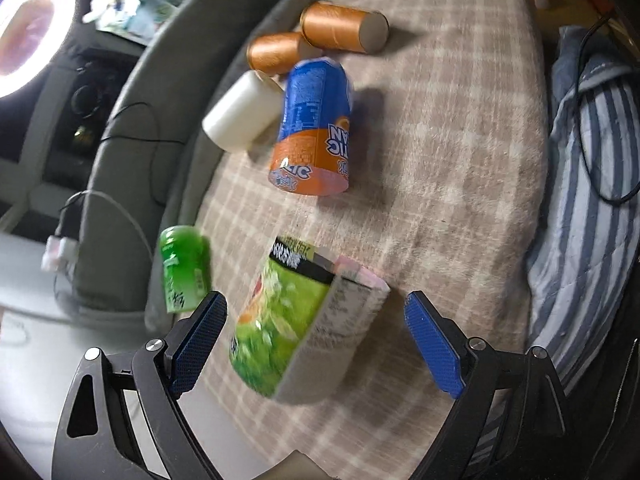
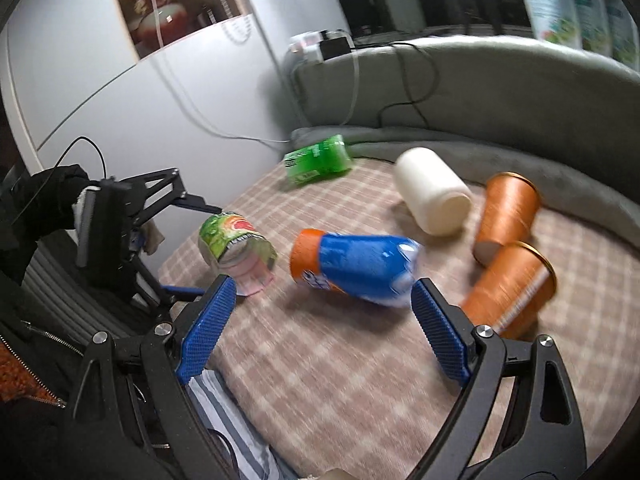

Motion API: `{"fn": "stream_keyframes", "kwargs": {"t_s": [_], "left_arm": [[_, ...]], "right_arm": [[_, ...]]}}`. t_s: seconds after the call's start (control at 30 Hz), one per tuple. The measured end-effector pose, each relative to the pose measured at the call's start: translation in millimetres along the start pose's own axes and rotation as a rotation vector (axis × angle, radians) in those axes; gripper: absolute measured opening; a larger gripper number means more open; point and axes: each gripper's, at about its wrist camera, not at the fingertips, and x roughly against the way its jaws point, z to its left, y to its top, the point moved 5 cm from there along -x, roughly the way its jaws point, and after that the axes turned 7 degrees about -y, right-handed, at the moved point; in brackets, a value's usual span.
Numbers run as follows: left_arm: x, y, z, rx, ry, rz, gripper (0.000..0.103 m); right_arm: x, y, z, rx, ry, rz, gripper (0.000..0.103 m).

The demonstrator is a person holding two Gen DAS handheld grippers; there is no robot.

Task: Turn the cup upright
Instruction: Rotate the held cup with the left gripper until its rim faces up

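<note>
A: Where's the cup from my left tool [image 1: 316, 340]?

B: The green fruit-print cup [image 1: 296, 320] lies on its side on the checked bed cover [image 1: 460, 160], right between my left tool's spread blue pads, neither pad touching it. Its long axis runs up and to the right in my left view, pink-lined mouth at the far end.

A: And my right tool [image 2: 320, 320]?

B: Also wide open and holding nothing. It sits nearer the blue and orange cup [image 2: 356, 268], which is lying down too. My left tool is clearly closer to the green one.

A: Anything else close by?

B: 2 orange cups [image 1: 344, 26], a white cup [image 1: 244, 110] and a small green cup [image 1: 184, 268], all tipped over.
</note>
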Motion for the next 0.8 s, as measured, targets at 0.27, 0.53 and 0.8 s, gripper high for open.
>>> {"fn": "stream_keyframes", "kwargs": {"t_s": [0.27, 0.53, 0.8], "left_arm": [[-37, 0, 8, -0.050, -0.077, 0.088, 0.091], [-48, -1, 15, -0.028, -0.086, 0.082, 0.085], [-44, -2, 35, 0.125, -0.103, 0.024, 0.082]], "right_arm": [[6, -6, -14, -0.079, 0.001, -0.017, 0.092], [2, -4, -15, -0.103, -0.001, -0.018, 0.092], [3, -6, -18, -0.135, -0.012, -0.026, 0.092]]}}
